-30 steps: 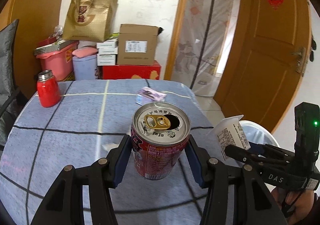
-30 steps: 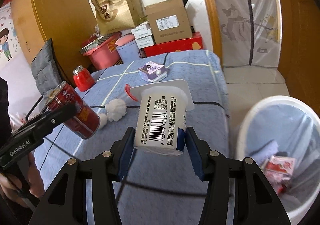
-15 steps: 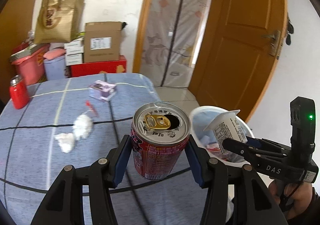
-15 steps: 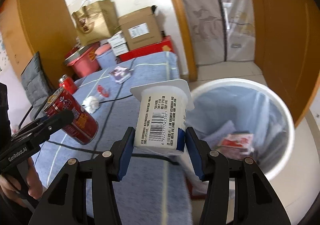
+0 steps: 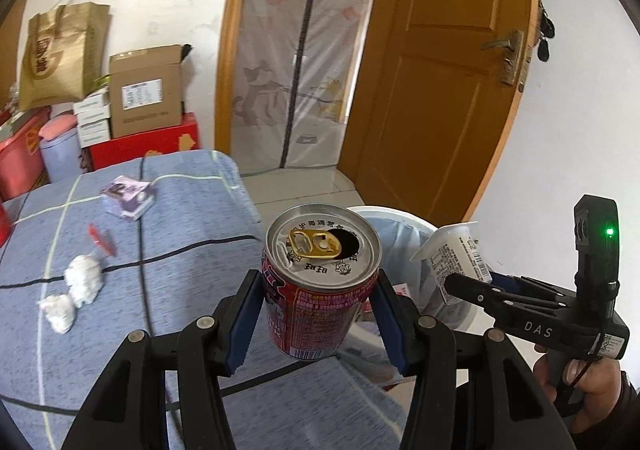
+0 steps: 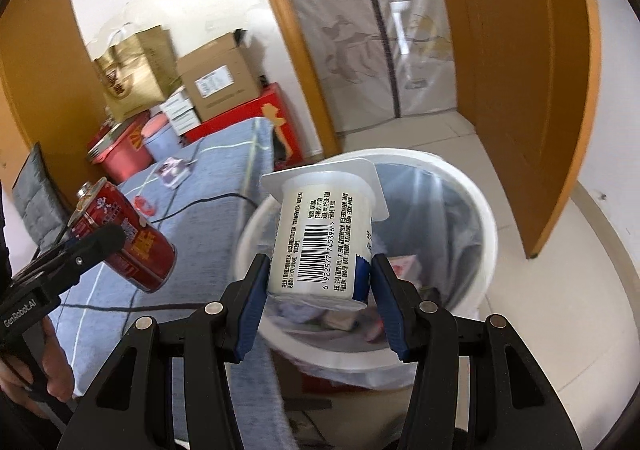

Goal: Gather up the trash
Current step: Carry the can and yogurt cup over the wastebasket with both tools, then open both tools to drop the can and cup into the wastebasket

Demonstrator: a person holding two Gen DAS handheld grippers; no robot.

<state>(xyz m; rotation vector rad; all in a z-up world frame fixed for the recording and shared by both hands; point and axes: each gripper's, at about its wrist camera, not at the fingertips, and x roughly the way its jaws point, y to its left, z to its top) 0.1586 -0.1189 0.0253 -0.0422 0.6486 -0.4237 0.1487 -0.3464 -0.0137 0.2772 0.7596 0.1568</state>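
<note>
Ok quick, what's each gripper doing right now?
Left gripper: shut on the can.
Right gripper: shut on the cup, over the bin.

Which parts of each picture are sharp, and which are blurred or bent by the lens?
Left wrist view: red can sharp, tissue wads on the table slightly smeared, door frame bowed. Right wrist view: yogurt cup barcode crisp, trash bin and boxes behind motion-blurred.

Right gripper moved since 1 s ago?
Yes. The right gripper, shut on the yogurt cup, swung off the table to over the white bin.
</note>
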